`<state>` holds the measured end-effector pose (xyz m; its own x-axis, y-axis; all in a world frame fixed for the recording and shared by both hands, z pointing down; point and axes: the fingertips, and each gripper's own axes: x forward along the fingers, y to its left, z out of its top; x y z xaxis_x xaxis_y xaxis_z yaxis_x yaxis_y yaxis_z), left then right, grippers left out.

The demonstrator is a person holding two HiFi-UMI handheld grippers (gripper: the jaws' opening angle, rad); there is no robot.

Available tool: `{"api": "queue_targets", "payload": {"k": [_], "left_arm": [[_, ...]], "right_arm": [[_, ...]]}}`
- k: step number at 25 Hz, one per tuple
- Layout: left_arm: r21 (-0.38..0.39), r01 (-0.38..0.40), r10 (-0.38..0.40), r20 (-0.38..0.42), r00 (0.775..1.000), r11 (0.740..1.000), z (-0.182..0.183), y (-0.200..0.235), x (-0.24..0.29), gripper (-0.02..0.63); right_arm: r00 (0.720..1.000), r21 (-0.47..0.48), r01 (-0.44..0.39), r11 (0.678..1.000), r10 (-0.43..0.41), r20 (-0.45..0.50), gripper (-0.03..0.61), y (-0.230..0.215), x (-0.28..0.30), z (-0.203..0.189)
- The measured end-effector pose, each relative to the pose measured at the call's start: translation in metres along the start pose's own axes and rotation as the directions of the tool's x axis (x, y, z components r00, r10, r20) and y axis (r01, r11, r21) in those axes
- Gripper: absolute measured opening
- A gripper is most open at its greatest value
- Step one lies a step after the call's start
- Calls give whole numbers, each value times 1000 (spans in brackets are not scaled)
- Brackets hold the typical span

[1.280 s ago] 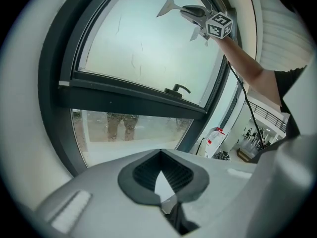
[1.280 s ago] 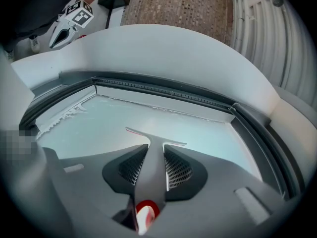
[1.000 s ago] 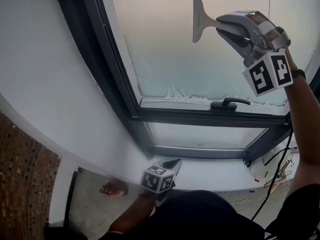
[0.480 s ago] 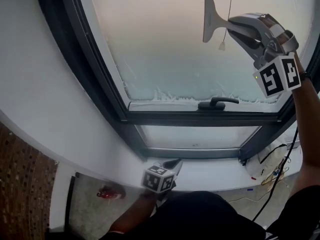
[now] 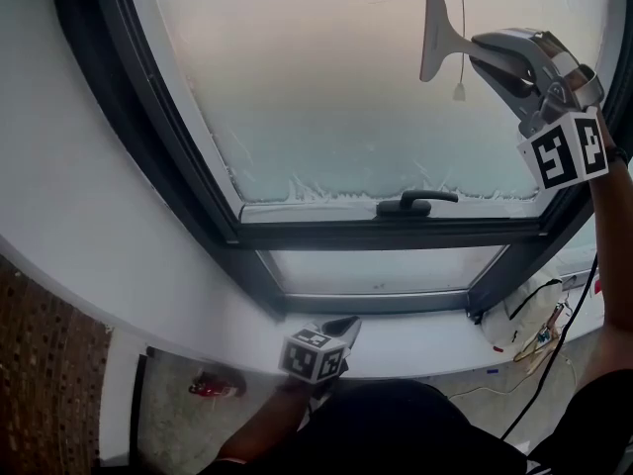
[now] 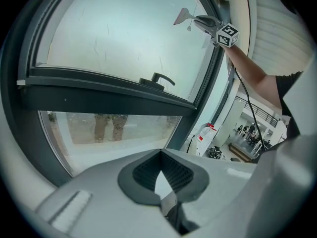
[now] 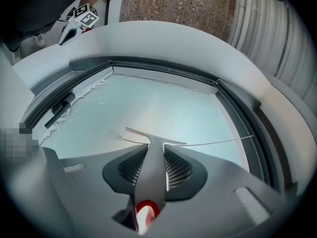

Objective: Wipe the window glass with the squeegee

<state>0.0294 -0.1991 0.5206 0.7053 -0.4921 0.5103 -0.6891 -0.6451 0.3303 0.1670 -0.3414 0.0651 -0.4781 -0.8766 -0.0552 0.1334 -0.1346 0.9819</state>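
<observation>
Your left gripper [image 5: 344, 323] has its jaws pressed together on nothing, and your left arm hangs low and bent close to your body, so the gripper sits just above the white sill [image 5: 435, 342] with its tip aimed at the lower pane. Your right gripper [image 5: 482, 55] pinches the handle of the squeegee [image 5: 435, 38] on a raised, outstretched arm. Ahead of its jaws the blade stands upright against the window glass [image 5: 326, 97].
</observation>
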Motion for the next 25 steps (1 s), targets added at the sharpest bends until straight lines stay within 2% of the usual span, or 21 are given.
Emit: {"api": "queue_targets", "payload": {"k": [7,15,20,25], "left_arm": [[3,14,-14,-6,1000,1000,1,-7,3,0],[2,10,-10,-1,1000,1000,-2,-3,0,0],[-11,-7,7,10,1000,1000,1,3,-9,0],[-17,-24,24,9,1000,1000,-5,15,-19,0]], "right_arm": [[999,2,-3,1000,3,-41,124,-2,-13,-21],[999,-6,-15,1000,14,-42,124,-2,-11,-17],[1000,-4,-1,1000,0,-20,124,-8,-11,-4],[999,-12,30,999,-30,41,124,-21,-2,32]]}}
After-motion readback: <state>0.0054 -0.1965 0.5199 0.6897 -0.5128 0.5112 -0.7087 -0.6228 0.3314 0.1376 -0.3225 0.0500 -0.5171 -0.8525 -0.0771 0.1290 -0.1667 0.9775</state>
